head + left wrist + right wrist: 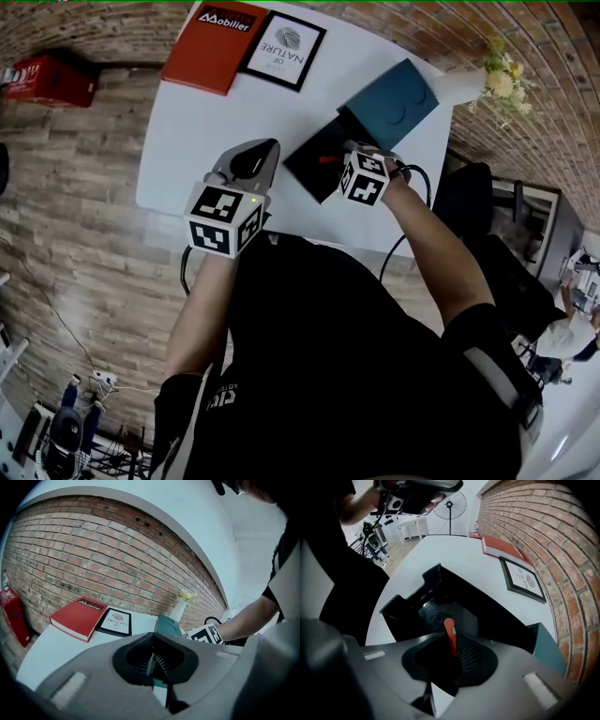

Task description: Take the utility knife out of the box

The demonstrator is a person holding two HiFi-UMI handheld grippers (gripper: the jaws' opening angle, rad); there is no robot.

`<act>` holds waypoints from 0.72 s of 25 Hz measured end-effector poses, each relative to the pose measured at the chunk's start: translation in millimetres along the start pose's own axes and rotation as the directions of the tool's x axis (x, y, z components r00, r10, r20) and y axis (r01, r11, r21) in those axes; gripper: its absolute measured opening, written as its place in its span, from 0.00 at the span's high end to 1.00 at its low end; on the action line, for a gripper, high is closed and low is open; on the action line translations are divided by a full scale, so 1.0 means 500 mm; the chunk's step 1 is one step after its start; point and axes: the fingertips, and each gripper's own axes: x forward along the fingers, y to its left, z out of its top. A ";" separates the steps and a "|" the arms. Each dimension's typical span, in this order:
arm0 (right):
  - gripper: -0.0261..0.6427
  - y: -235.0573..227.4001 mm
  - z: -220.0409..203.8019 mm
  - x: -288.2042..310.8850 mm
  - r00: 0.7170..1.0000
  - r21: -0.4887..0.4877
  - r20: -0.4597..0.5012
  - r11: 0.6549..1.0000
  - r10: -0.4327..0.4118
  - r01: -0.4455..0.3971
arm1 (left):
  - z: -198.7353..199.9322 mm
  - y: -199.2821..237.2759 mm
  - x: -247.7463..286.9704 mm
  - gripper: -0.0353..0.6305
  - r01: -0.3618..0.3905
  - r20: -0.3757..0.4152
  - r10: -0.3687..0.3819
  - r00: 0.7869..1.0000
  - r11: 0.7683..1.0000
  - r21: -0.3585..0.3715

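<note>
Box (423,588) open, red knife (449,634) in it, right gripper (451,649) jaws narrow, clamped on knife. Teal lid (395,99) lies just beside box. Left gripper (152,660) jaws fully together, empty.

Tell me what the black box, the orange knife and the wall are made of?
The box looks like stiff cardboard with a matte black finish: its walls are thin, flat and sharply folded. The utility knife looks like smooth, slightly glossy orange plastic, though only a narrow strip shows. The wall is rough red-brown brick with pale mortar lines.
</note>
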 end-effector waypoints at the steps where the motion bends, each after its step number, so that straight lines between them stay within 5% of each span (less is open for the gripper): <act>1: 0.84 -0.001 0.000 0.000 1.000 0.002 0.001 1.000 -0.011 0.011 | -0.001 0.000 -0.003 0.94 -0.001 -0.002 0.001 1.000 1.000 0.003; 13: 0.91 0.009 0.002 0.005 1.000 -0.013 -0.023 1.000 0.002 -0.003 | -0.007 0.002 -0.018 0.94 -0.003 0.009 0.003 1.000 1.000 -0.018; 18: 0.96 0.017 0.012 -0.010 0.999 0.077 0.044 0.997 0.018 -0.021 | -0.006 0.001 -0.028 0.94 -0.002 0.009 0.002 1.000 1.000 -0.014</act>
